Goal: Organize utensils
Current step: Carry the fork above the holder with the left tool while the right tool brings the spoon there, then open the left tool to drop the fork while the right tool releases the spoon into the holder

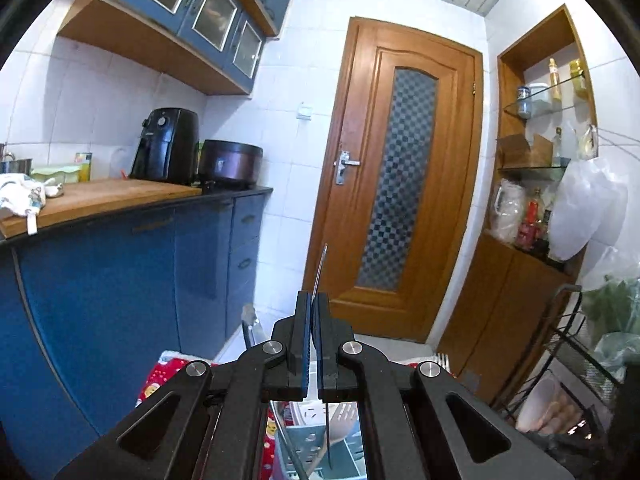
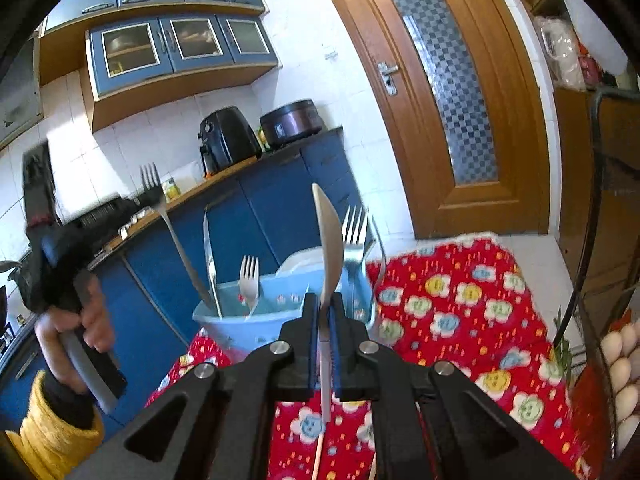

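Between our right gripper's (image 2: 325,312) pads a pale spoon (image 2: 329,236) stands clamped, bowl upward. Our left gripper (image 1: 313,312) is pinched tight on a thin metal utensil (image 1: 320,270) seen edge-on. Just beyond the right gripper, the blue caddy (image 2: 240,322) holds forks and a knife on the red cloth (image 2: 460,300).

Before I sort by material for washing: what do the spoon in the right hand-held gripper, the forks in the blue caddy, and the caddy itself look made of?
Spoon: pale, matte, cream-coloured, likely plastic or wood; hard to tell which. Forks: shiny, silver, reflective, apparently stainless steel. Caddy: light blue, smooth, moulded with holes, apparently plastic.
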Demonstrator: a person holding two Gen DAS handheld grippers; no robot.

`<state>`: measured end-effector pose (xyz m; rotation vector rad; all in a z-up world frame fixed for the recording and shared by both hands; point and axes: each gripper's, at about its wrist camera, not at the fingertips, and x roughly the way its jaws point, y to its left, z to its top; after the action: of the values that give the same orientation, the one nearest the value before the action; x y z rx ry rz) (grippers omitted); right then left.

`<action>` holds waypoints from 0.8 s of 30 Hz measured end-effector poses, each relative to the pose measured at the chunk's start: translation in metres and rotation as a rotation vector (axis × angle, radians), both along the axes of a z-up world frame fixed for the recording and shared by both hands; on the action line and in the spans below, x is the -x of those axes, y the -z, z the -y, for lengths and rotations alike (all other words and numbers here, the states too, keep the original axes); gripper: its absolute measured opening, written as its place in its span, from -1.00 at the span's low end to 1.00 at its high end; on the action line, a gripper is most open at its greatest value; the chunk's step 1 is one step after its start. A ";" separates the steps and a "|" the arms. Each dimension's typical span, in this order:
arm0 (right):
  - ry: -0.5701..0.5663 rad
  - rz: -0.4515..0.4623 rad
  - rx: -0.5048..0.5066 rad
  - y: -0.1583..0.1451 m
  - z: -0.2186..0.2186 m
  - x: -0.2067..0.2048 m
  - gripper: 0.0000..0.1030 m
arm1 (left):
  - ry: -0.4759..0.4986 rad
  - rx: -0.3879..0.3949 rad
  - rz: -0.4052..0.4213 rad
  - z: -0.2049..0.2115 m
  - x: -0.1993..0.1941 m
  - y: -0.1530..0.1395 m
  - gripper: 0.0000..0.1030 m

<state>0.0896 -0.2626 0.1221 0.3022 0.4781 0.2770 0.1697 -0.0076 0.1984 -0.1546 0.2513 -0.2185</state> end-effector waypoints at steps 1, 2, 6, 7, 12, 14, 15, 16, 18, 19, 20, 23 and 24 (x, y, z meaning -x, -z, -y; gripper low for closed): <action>0.004 0.009 0.005 -0.004 0.001 -0.002 -0.87 | -0.001 -0.004 -0.004 0.002 -0.003 0.004 -0.97; 0.010 0.022 0.012 -0.008 0.000 -0.004 -0.87 | -0.003 -0.007 -0.007 0.004 -0.005 0.007 -0.97; 0.035 0.075 0.043 -0.025 -0.002 -0.018 -0.87 | -0.002 -0.018 -0.027 0.010 -0.014 0.021 -0.97; 0.038 0.086 0.049 -0.028 -0.003 -0.022 -0.87 | -0.001 -0.021 -0.032 0.011 -0.015 0.023 -0.97; 0.068 0.115 0.117 -0.030 -0.015 -0.042 -0.87 | 0.002 -0.033 -0.050 0.017 -0.020 0.036 -0.97; 0.062 0.103 0.130 -0.026 -0.020 -0.049 -0.87 | 0.002 -0.043 -0.054 0.018 -0.021 0.040 -0.97; 0.056 0.090 0.139 -0.023 -0.023 -0.053 -0.87 | 0.003 -0.048 -0.056 0.019 -0.021 0.042 -0.97; 0.053 0.082 0.146 -0.020 -0.025 -0.055 -0.87 | 0.005 -0.051 -0.060 0.020 -0.021 0.045 -0.97; 0.048 0.064 0.165 -0.013 -0.030 -0.061 -0.87 | 0.011 -0.053 -0.073 0.020 -0.023 0.050 -0.97; 0.047 0.050 0.176 -0.008 -0.032 -0.064 -0.87 | 0.015 -0.052 -0.083 0.020 -0.024 0.053 -0.97; 0.047 0.042 0.179 -0.006 -0.033 -0.066 -0.87 | 0.017 -0.051 -0.090 0.021 -0.024 0.055 -0.97; 0.043 0.009 0.180 0.005 -0.034 -0.070 -0.87 | 0.029 -0.045 -0.121 0.019 -0.027 0.063 -0.97; 0.041 0.002 0.179 0.008 -0.034 -0.071 -0.87 | 0.032 -0.044 -0.128 0.019 -0.027 0.065 -0.97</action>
<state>0.1605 -0.2286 0.1143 0.1373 0.4907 0.1927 0.1971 -0.0266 0.1334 -0.1208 0.3859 -0.2345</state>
